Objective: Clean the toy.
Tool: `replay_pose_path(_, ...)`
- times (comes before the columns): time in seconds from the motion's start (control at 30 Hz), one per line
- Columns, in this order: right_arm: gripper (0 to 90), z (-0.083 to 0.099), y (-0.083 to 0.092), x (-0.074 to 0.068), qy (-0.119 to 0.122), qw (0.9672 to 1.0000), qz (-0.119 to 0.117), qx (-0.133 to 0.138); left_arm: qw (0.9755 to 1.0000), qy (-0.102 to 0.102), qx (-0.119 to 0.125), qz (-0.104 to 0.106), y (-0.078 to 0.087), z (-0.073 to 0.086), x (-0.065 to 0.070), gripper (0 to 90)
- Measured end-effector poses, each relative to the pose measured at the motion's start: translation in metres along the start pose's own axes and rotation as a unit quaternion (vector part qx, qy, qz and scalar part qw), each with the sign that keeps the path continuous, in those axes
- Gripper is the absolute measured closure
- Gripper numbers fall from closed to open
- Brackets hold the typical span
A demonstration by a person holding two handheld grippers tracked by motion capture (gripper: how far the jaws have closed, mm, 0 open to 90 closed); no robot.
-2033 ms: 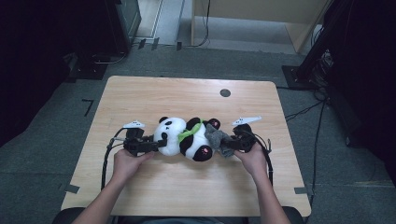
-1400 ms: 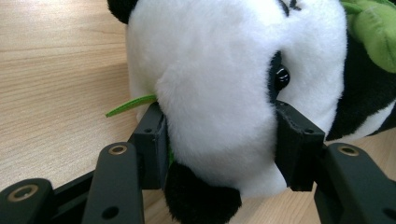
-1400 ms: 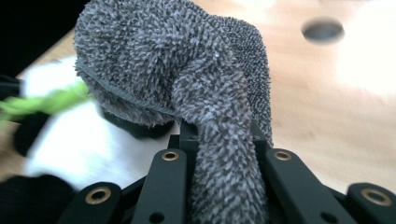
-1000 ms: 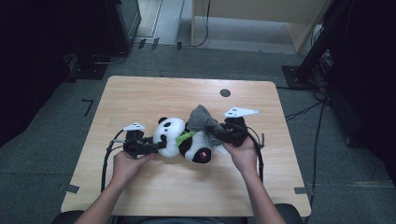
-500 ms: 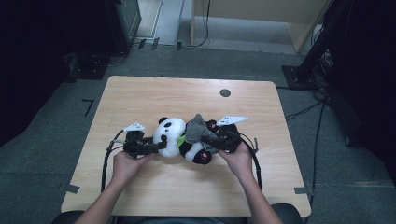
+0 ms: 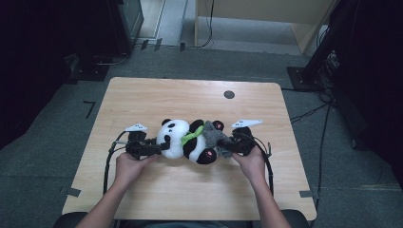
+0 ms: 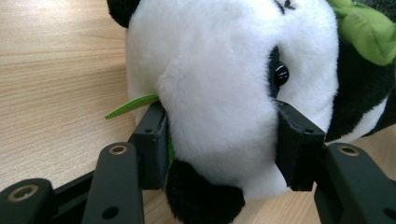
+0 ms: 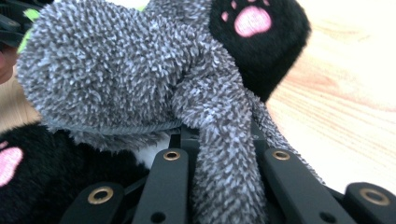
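On the light wooden table (image 6: 142,95), the left gripper (image 6: 159,147) clamps the head of a black-and-white plush panda (image 6: 183,140) lying mid-table, while the right gripper (image 6: 225,145) pinches a fuzzy grey cloth (image 6: 214,135) draped against its legs.

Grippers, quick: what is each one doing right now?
Left gripper: closed on the panda plush's head.
Right gripper: shut on the grey fuzzy cloth by the panda's feet.

Evenly lit from overhead on the counter (image 6: 157,99); dark, murky surroundings; soft shadows; close-up plush fur slightly blurred.
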State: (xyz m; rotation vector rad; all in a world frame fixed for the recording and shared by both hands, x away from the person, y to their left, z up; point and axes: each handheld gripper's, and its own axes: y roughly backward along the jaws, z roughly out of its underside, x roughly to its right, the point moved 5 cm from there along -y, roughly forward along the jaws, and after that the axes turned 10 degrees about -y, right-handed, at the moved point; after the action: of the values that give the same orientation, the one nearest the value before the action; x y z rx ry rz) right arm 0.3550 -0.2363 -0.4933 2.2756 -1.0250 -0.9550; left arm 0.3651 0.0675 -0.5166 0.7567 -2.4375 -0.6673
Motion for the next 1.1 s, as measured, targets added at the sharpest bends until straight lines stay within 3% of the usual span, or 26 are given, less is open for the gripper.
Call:
replay_pose_path(0.33,79.1,0.010,0.001,0.018,-0.022,0.9990,0.031,-0.024,1.0000,0.006,-0.001,0.004,0.000,-0.001,-0.001,45.1)
replay_pose_path(0.47,79.1,0.015,0.004,0.034,-0.059,0.9957,0.056,-0.045,0.9999,0.009,-0.004,0.005,0.000,-0.001,-0.002,45.1)
replay_pose_path(0.5,79.1,0.015,0.004,0.034,-0.059,0.9957,0.056,-0.045,0.9999,0.009,-0.004,0.005,0.000,-0.001,-0.002,45.0)
replay_pose_path(0.53,79.1,0.015,0.011,0.045,-0.080,0.9929,0.078,-0.041,0.9999,0.009,-0.008,0.005,0.001,-0.002,-0.002,44.7)
replay_pose_path(0.6,79.2,0.009,0.024,0.052,-0.116,0.9912,0.064,0.002,1.0000,-0.004,-0.007,0.002,0.001,-0.003,-0.002,44.8)
replay_pose_path(0.63,79.3,0.005,0.030,0.052,-0.122,0.9906,0.056,0.026,0.9999,-0.007,-0.008,0.001,0.001,-0.004,-0.001,44.9)
replay_pose_path(0.7,79.2,-0.003,0.040,0.045,-0.108,0.9914,0.055,0.050,1.0000,-0.004,-0.008,0.002,0.001,-0.005,-0.001,45.0)
replay_pose_path(0.83,79.1,-0.018,0.048,0.016,-0.060,0.9947,0.045,0.070,0.9999,0.000,-0.008,0.006,0.002,-0.006,-0.001,45.3)
replay_pose_path(1.0,79.1,-0.037,0.051,-0.024,-0.010,0.9969,0.021,0.074,0.9999,0.006,-0.001,0.009,0.002,-0.008,0.000,45.9)
replay_pose_path(1.1,79.0,-0.048,0.045,-0.045,0.015,0.9974,0.002,0.071,1.0000,-0.003,0.001,0.004,0.002,-0.009,0.002,46.6)
